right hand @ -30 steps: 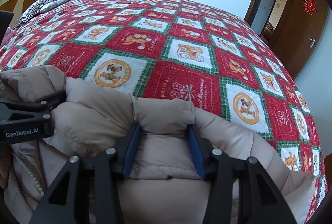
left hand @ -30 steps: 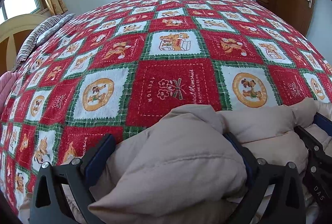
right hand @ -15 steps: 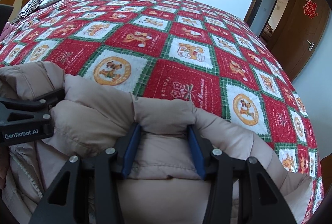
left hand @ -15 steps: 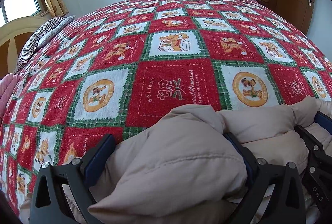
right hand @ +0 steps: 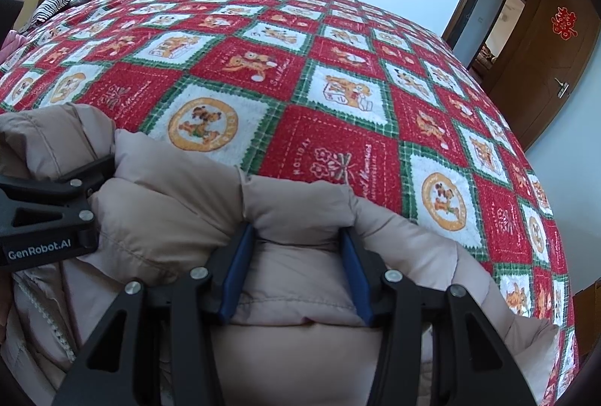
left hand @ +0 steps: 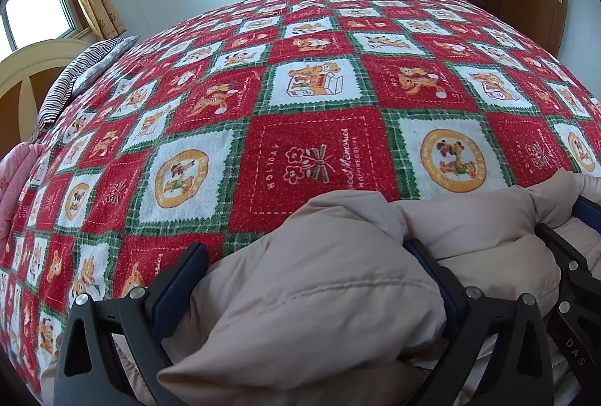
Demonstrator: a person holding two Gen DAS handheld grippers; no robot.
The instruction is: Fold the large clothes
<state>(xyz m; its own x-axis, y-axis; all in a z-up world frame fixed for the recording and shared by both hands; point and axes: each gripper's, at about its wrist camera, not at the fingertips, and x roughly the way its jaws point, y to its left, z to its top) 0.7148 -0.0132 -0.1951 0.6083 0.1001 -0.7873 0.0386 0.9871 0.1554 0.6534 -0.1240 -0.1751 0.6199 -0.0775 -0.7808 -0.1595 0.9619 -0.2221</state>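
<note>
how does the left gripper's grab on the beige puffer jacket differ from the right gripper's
The left gripper stands wide, with a thick, rounded bunch of the beige puffer jacket between its pads; the right gripper stands narrower, pinching a smaller quilted section. The left gripper's bunch bulges up over its fingers; the right gripper's fold sits flatter between its blue pads. Both are black with blue pads, both grip the same jacket along its edge on the patchwork bedspread.

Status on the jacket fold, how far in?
Early. Done: beige puffer jacket is on the bedspread. In hand: left claw and right claw each pinch a bunched section of it. Left: no flat, finished fold visible; the jacket lies crumpled at the near edge.
</note>
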